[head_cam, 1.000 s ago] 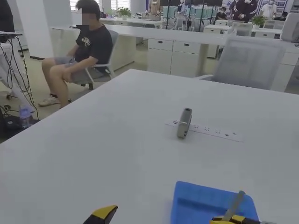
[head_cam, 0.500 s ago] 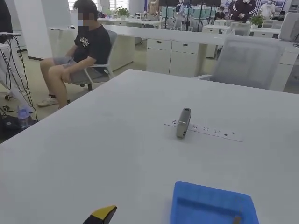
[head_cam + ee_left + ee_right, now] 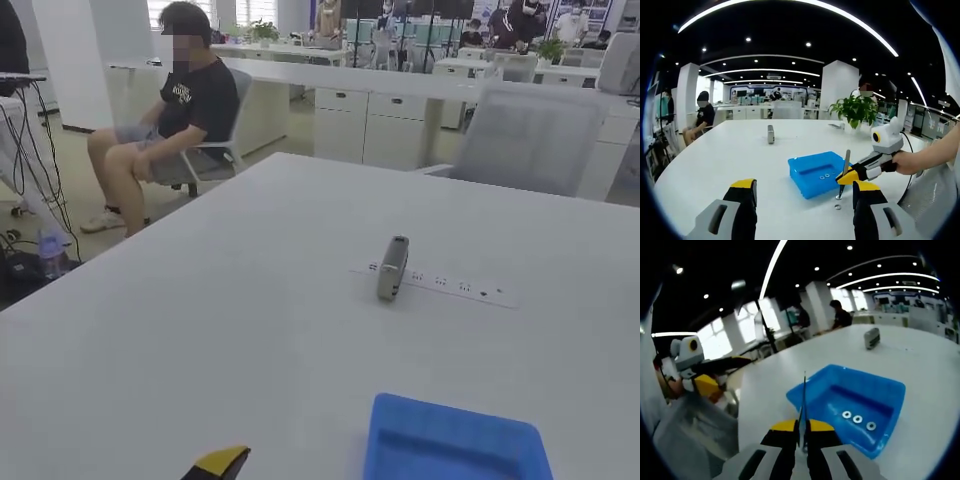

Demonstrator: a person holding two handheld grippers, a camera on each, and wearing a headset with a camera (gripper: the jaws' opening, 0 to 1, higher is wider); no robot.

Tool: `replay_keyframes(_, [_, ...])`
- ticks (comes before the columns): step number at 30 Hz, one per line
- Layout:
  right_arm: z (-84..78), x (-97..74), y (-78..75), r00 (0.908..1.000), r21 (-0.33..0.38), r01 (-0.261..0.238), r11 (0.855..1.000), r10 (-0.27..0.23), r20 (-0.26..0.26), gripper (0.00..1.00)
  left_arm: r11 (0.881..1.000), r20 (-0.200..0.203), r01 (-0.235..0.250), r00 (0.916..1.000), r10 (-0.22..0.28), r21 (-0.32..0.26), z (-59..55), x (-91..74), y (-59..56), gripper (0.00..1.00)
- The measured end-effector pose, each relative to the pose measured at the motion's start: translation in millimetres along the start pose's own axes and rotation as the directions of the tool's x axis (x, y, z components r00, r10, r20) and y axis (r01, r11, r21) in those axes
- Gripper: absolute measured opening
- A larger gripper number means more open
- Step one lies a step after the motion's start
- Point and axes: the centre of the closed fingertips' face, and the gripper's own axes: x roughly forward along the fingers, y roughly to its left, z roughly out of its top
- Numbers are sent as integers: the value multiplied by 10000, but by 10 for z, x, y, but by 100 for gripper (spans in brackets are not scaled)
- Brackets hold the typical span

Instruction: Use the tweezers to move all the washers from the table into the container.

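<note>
Pulls right hand-held gripper (image 3: 842, 178) back off the container (image 3: 797, 167) since a second ago, pinching tweezers (image 3: 846, 162) upright, tips down. Finds one washer (image 3: 838, 205) on the surface (image 3: 740, 155) just beside the container, directly under those tips, with three more washers (image 3: 857, 418) inside. Holds left hand-held gripper (image 3: 805, 186) spread, farther away.

Ahead of you on the white table (image 3: 250, 300) lies a white power strip (image 3: 455, 284), and a small grey device (image 3: 392, 267) stands on edge across its left end, perhaps a plug-in adapter, though it is too blurred to tell. Past the table's far edge you have a grey mesh office chair (image 3: 530, 135), with white cabinets (image 3: 375, 125) behind it. To your left a person in a black T-shirt (image 3: 185, 105) sits on a chair, near hanging cables (image 3: 30, 140) and a water bottle (image 3: 52, 250) on the floor. The left gripper view shows a potted plant (image 3: 856, 109) at the table's far side.
</note>
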Motion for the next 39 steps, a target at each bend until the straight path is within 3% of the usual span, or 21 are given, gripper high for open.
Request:
replay_keyframes(6, [-58,25,27,9996,-456,-11,9990,-3,-299,4,10000,-13,-4,10000,4,2,-1,-3,-1,80])
replay_keyframes(11, [-53,23,33,9997,-477,-73,9988,62,-232,4,10000,-32,15,10000,-15,17,-4,-2,-6,80])
replay_keyframes(18, [-67,5,78,9995,-1172,-86,9931,50,-311,4,10000,-39,37,10000,-37,23,-4,-1,-13,80])
replay_keyframes(29, [-53,4,42,9999,-1036,-57,9946,47,-100,4,10000,-17,39,10000,-39,30,-3,-3,-12,79])
replay_keyframes(31, [-111,8,48,9995,-1325,-55,9912,11,-330,4,10000,-19,7,10000,-7,32,-3,-4,-6,79])
replay_keyframes(32, [-97,-3,68,9998,-1361,-89,9907,64,-188,4,10000,-10,-3,10000,3,6,-2,-6,-3,79])
replay_keyframes(39, [-125,-35,149,9983,-2566,-312,9660,175,-556,4,10000,6,33,10000,-33,28,1,-5,-8,79])
